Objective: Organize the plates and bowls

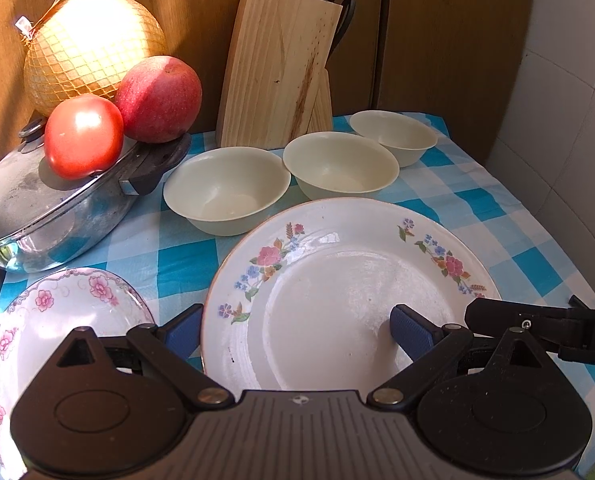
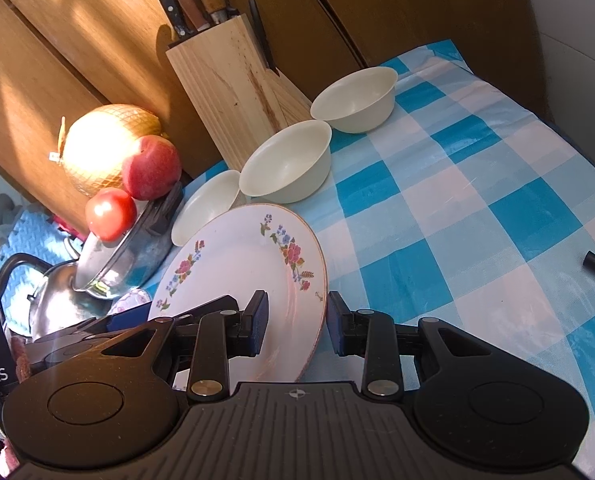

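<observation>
At the far left, a pink-flowered small plate [image 1: 57, 320] is seen lying on the blue-and-white checked surface [image 1: 517, 216], just below a lidded steel pot [image 1: 37, 216] on which a red tomato [image 1: 83, 136] and a red apple [image 1: 159, 98] are rested, with a netted yellow pomelo [image 1: 93, 44] behind them. The left tool [image 1: 297, 330] is spread wide, its blue pads on either side of the near-left part of the large white plate with floral rim [image 1: 353, 280], which is not gripped by it. That plate appears tilted, its right rim pinched by the right tool [image 2: 297, 322]. Behind it, three cream plastic bowls [image 1: 339, 168] are lined up separately in front of a pale wooden knife block [image 1: 277, 72]. The task is judged to be at an early stage: the two plates are not yet stacked, and the bowls are not yet nested.
</observation>
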The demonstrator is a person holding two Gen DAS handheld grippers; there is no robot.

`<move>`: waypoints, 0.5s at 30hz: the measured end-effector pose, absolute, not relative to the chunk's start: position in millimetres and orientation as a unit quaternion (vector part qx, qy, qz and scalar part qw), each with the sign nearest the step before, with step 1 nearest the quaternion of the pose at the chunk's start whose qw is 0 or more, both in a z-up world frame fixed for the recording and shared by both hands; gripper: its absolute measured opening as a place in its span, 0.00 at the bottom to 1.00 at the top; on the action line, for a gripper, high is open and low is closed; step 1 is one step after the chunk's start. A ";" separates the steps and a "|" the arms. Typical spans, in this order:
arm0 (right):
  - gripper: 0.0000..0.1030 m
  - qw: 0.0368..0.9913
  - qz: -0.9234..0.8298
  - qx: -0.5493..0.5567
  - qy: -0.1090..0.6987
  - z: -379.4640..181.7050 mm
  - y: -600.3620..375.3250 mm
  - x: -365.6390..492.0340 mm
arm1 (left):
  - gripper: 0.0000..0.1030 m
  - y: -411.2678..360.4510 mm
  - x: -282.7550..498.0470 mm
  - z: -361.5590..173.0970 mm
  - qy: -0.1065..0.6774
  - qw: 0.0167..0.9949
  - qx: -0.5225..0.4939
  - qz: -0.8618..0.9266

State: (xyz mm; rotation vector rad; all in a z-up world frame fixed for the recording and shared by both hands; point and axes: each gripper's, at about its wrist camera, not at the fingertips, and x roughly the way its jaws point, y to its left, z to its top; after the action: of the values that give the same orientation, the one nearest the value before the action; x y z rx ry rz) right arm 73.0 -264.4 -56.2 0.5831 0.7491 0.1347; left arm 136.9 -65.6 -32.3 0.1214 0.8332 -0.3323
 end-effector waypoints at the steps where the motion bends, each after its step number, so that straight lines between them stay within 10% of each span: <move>1: 0.39 0.888 0.065 0.280 0.360 -55.7 -264.0 71.3 | 0.89 -64.9 135.4 -31.9 0.402 0.900 0.058 -0.160; 15: 0.39 0.892 0.073 0.256 0.364 -53.6 -250.8 51.4 | 0.89 -50.5 106.7 -31.1 0.402 0.901 0.057 -0.154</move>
State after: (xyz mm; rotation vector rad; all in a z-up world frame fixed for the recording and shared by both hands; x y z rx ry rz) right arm 51.4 -250.8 -53.6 0.5315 0.7562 0.1509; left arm 106.7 -50.5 -31.1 0.1187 0.8311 -0.3180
